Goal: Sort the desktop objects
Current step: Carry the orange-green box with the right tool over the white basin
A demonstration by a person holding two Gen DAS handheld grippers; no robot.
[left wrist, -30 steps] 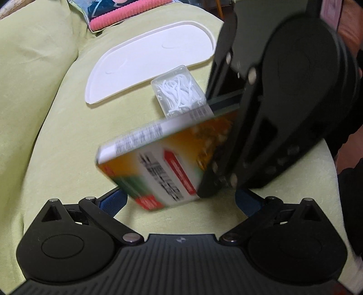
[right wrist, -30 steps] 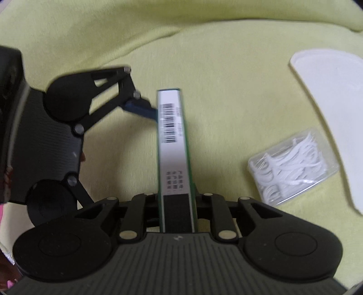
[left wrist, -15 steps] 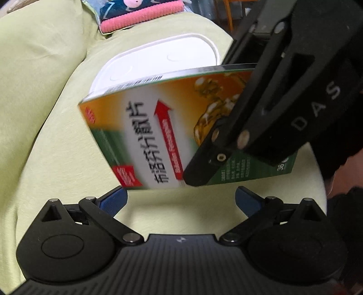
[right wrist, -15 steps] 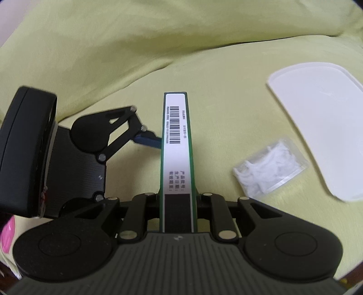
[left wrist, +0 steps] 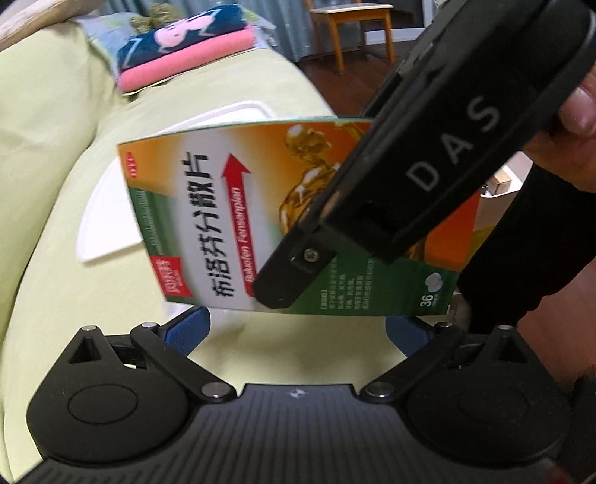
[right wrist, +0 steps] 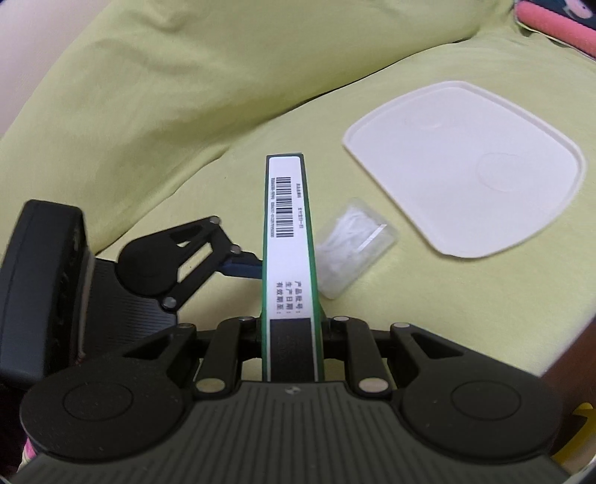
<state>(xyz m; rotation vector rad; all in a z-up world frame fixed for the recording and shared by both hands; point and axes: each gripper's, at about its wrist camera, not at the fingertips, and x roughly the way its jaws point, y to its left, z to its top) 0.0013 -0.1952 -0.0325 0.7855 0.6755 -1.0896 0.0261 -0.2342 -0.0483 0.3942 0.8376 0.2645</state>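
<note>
One medicine box (right wrist: pixel 290 238), one floss case (right wrist: pixel 352 247), one white lid (right wrist: pixel 465 167).

We're in a home here, a living room by the look of it: a soft yellow-green sofa (left wrist: pixel 48 156) fills the view, folded pink and navy towels (left wrist: pixel 182 56) sit on its cushion, and beyond it a wooden chair (left wrist: pixel 350 22) stands on dark wood flooring (left wrist: pixel 357 82).

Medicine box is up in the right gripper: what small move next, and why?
Probably carry the medicine box right and forward over the white tray, then lower it. The right gripper clamps it in the air; the tray is bare, and the floss pick box lies between.
</note>
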